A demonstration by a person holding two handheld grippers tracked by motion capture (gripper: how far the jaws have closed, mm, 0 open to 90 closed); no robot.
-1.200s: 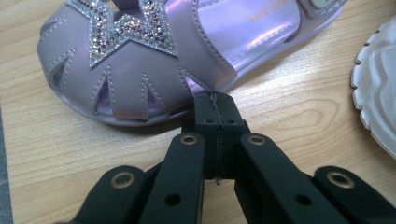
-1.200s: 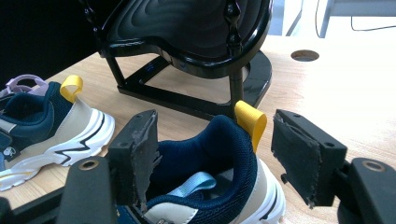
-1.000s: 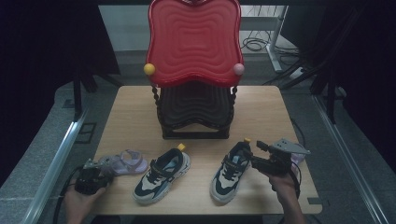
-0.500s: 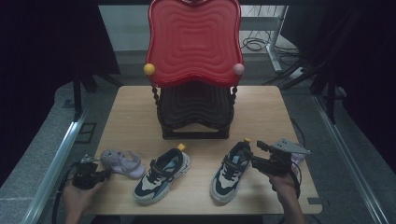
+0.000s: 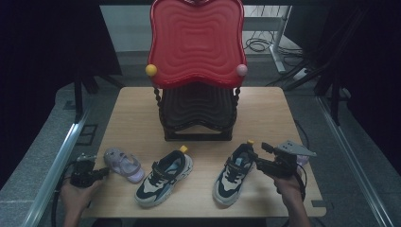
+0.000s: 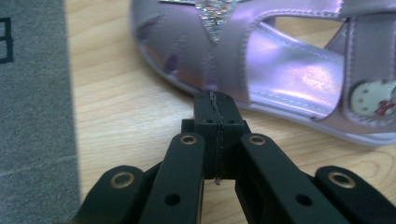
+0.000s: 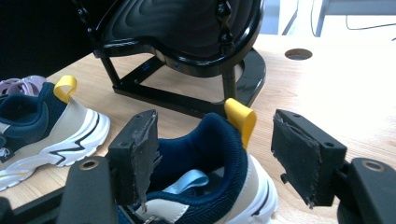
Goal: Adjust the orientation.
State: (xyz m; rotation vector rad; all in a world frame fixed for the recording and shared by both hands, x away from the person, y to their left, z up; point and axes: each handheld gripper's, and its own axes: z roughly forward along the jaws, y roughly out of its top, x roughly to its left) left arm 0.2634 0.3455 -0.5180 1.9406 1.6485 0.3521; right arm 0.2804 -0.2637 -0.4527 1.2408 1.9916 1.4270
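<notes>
Left tool (image 6: 217,135) pulled back off sandal (image 6: 280,60), jaws closed, empty; right tool (image 7: 224,158) wide around sneaker (image 7: 205,163) heel, grasp next

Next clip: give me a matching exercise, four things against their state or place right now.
Things:
1. left gripper
2. right gripper
3. purple sandal
4. red tray

States or places:
A. jaws open around a sneaker's heel
B. top of the black rack
C. jaws shut, empty, tip at the sandal's sole
D. lying on the table, near its left edge

Pairs: 1-C, 2-A, 3-D, 4-B
</notes>
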